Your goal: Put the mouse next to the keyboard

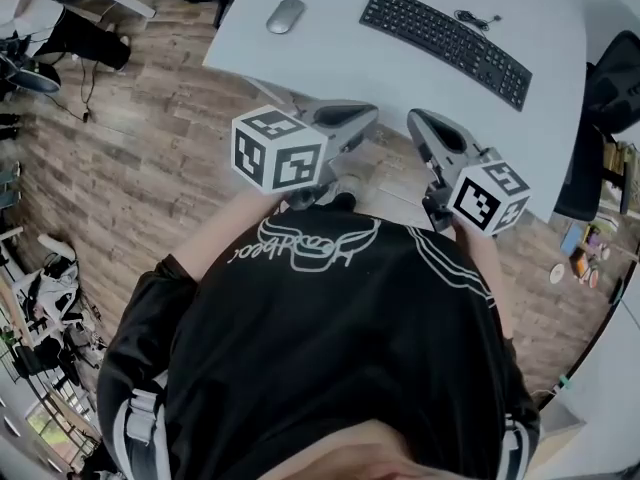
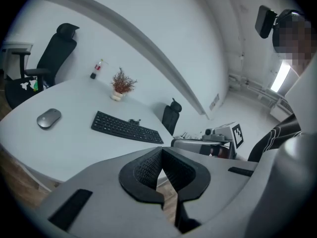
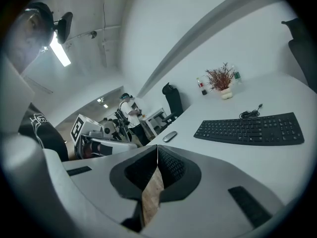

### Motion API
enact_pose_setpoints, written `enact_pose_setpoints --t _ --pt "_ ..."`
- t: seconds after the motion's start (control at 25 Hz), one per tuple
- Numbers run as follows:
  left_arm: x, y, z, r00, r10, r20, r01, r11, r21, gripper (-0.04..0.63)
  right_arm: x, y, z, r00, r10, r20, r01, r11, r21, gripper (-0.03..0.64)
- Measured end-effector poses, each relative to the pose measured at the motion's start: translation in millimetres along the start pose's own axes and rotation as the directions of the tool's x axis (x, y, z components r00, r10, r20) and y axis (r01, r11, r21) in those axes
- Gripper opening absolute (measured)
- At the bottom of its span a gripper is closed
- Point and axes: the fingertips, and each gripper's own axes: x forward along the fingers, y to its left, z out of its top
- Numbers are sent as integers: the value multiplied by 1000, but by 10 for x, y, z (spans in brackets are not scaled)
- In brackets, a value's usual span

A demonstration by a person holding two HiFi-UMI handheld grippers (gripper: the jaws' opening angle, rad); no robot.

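- Nearest, a black shirt [image 1: 330, 368] with a pale line print is seen on the person, filling the lower part of the head view.
- Just ahead of it, the left gripper [image 1: 362, 118] and the right gripper [image 1: 418, 120] are held side by side above the wooden plank floor [image 1: 140, 138], short of the table's edge. Each is made of smooth grey plastic and carries a white cube [image 1: 278, 148] with black square markers.
- The left gripper's jaws are seen clenched, with the ribbed black pads [image 2: 146, 167] pressed tip to tip and nothing between them.
- The right gripper's jaws are likewise closed at the tips and nothing is gripped. Only floor is seen through the slit beneath them.
- Further on, a smooth pale table [image 1: 330, 63] with a rounded edge is found.
- The mouse [image 1: 285, 15], a flat grey oval, is laid near the table's left side, well apart from the keyboard [image 1: 445, 43]. The keyboard is a long black slab of low keys set at a slant to the mouse's right, and a coiled cable [image 1: 475, 16] is seen just behind it.
- Farthest, a small reddish dry plant [image 2: 122, 82] is stood at the table's back.
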Motion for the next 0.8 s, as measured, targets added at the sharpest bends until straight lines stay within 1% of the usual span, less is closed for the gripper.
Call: enact_pose_setpoints --t 0.2,0.4,0.6,0.8 --pt "133 367 172 1000 -4 -22 3 1000 -22 8 285 -249 31 1000 -15 -26 16 999 47 9" --pt "281 492 230 999 -44 -31 44 999 -23 8 426 -421 4 998 -17 -57 20 998 59 9" --pt "416 637 314 1000 -9 -24 8 999 -34 8 488 -596 68 997 0 -77 4 999 45 9" --pt "571 838 458 998 58 -18 -59 998 -26 8 607 -841 195 994 31 -101 -26 999 46 9"
